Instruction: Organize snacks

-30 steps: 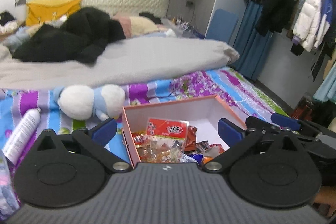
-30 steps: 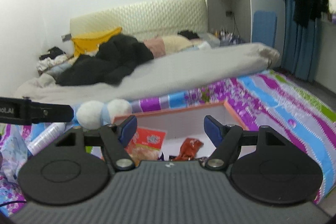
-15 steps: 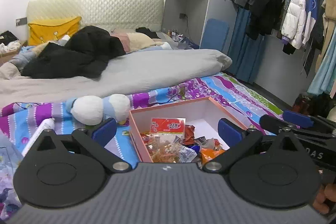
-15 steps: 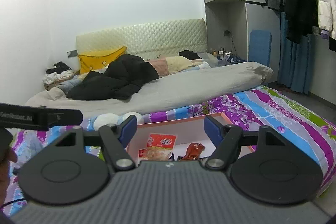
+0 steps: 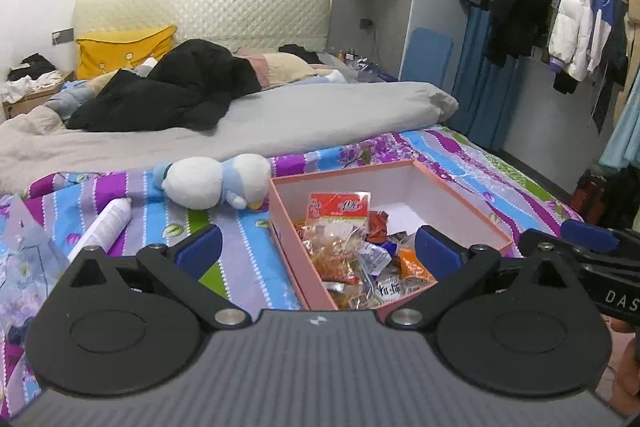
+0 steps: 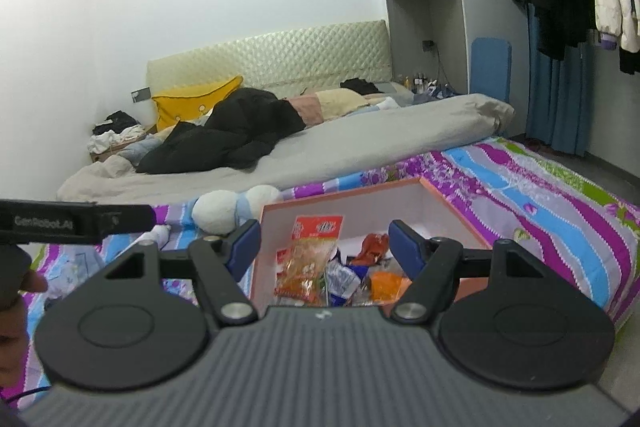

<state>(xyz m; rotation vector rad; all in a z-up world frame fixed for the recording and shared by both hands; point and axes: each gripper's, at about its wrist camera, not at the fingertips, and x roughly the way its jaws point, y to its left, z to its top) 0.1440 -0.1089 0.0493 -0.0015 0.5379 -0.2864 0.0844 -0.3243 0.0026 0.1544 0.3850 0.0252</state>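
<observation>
Two hand-held grippers, left hand-held gripper (image 5: 316, 253) and right hand-held gripper (image 6: 325, 249), wide open, empty, above snack box (image 5: 460, 187) rim

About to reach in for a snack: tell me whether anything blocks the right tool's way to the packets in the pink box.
Nothing visible does. The right tool is open and empty, the pink box has no lid, and the snack packets lie exposed.

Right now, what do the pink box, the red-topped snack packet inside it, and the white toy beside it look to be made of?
Pink box: likely stiff cardboard, matte, with thin straight walls, crisp corners and a white inside.
Red-topped snack packet: thin plastic film, glossy, crinkled and see-through below the printed header.
White toy: seemingly plush fabric with soft stuffing, showing a fuzzy, rounded, light-blue-and-white surface.
</observation>
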